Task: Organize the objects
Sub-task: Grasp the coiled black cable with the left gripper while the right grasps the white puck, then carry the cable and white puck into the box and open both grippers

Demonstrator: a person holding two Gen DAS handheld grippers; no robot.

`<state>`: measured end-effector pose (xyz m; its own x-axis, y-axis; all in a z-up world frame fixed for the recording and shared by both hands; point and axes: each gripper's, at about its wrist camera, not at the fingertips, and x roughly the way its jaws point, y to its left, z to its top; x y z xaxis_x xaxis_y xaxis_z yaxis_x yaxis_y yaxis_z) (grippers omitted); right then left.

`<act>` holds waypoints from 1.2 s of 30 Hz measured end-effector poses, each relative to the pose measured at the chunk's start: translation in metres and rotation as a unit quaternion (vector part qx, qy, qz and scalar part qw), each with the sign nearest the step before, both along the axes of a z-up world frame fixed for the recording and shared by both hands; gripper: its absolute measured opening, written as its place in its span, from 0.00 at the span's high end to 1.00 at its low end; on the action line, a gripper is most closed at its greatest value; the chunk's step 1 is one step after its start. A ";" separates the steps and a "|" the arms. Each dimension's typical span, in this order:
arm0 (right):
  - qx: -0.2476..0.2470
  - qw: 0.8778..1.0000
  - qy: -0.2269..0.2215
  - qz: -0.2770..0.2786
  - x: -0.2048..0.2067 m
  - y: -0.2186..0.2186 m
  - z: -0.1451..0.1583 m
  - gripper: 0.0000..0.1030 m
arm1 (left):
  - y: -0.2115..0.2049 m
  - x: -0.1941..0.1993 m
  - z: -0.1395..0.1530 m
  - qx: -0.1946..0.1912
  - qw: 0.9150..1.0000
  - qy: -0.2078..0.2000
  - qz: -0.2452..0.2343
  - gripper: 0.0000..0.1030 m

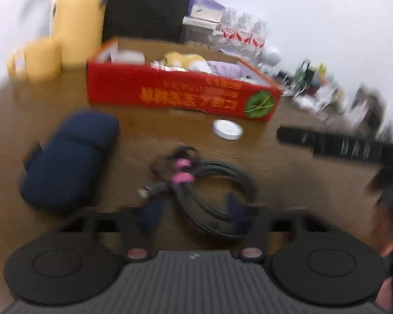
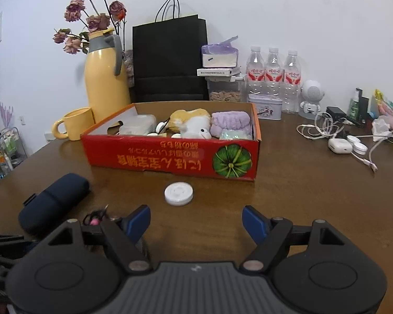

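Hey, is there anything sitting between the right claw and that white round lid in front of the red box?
Nothing visible. The right claw stands open over bare table, and the lid lies just ahead of its gap. The cable and blue pouch are off to the left.

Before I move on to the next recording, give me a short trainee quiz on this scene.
1. True or false: the white round plastic lid lies on the brown wooden table, outside the red cardboard box.
2. What lies between the fingers of the left hand-held gripper? A: coiled black cable with pink ties; B: yellow mug; C: clear water bottle.
3. Is the right hand-held gripper open or shut?
Key: 1 true; 2 A; 3 open, holding nothing.
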<state>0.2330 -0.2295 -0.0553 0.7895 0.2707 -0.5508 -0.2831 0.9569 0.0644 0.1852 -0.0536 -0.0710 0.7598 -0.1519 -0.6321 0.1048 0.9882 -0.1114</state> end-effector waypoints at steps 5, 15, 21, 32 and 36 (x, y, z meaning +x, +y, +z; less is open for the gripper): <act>-0.008 1.000 0.005 0.011 0.027 0.009 -0.009 0.26 | 0.027 0.009 0.001 0.087 0.996 -0.023 0.007 0.46; -0.059 0.996 0.034 0.056 0.087 0.060 -0.046 0.57 | 0.022 0.016 -0.004 0.065 0.998 -0.002 0.000 0.75; -0.040 0.997 0.037 0.048 0.067 0.053 -0.044 0.64 | 0.023 0.006 -0.002 0.039 0.999 0.001 -0.006 0.81; 0.023 0.999 -0.005 0.023 -0.076 0.002 0.005 0.64 | 0.025 -0.070 0.051 0.024 0.998 -0.062 -0.012 0.83; 0.025 0.999 -0.001 0.025 -0.102 0.007 0.001 0.64 | 0.022 -0.084 0.054 0.008 0.998 -0.061 -0.010 0.83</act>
